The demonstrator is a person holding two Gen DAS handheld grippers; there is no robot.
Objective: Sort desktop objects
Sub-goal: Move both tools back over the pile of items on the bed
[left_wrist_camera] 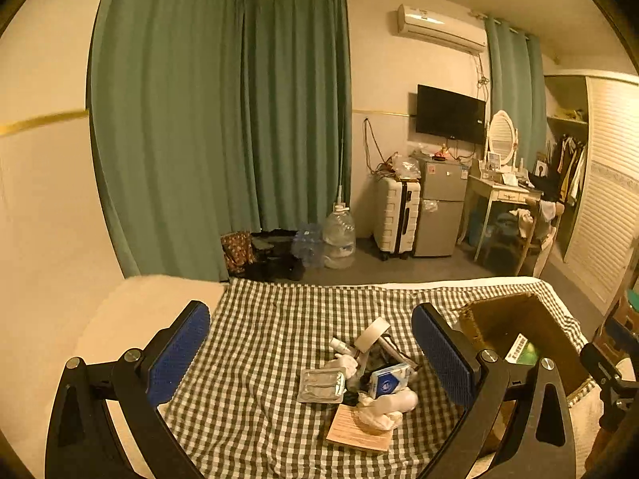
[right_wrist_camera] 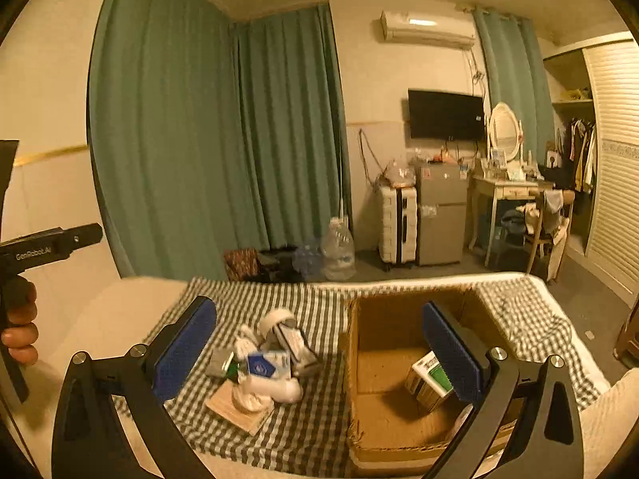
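Observation:
A heap of small items lies on the checked cloth (left_wrist_camera: 259, 359): a tape roll (left_wrist_camera: 372, 333), a blue and white packet (left_wrist_camera: 387, 383), a clear blister pack (left_wrist_camera: 321, 385), white crumpled wraps (left_wrist_camera: 383, 407) and a tan booklet (left_wrist_camera: 355, 429). To the right stands an open cardboard box (right_wrist_camera: 383, 363) holding a green and white carton (right_wrist_camera: 429, 379). My left gripper (left_wrist_camera: 315, 353) hovers open above the heap, empty. My right gripper (right_wrist_camera: 319, 351) is open too, between the heap (right_wrist_camera: 263, 367) and the box, holding nothing.
The cloth covers a bed whose bare cream edge (left_wrist_camera: 131, 319) lies left. A hand (right_wrist_camera: 18, 327) holds the left gripper's handle at the left edge of the right wrist view. Beyond the bed are water bottles (left_wrist_camera: 339, 235), a suitcase (left_wrist_camera: 395, 219) and green curtains.

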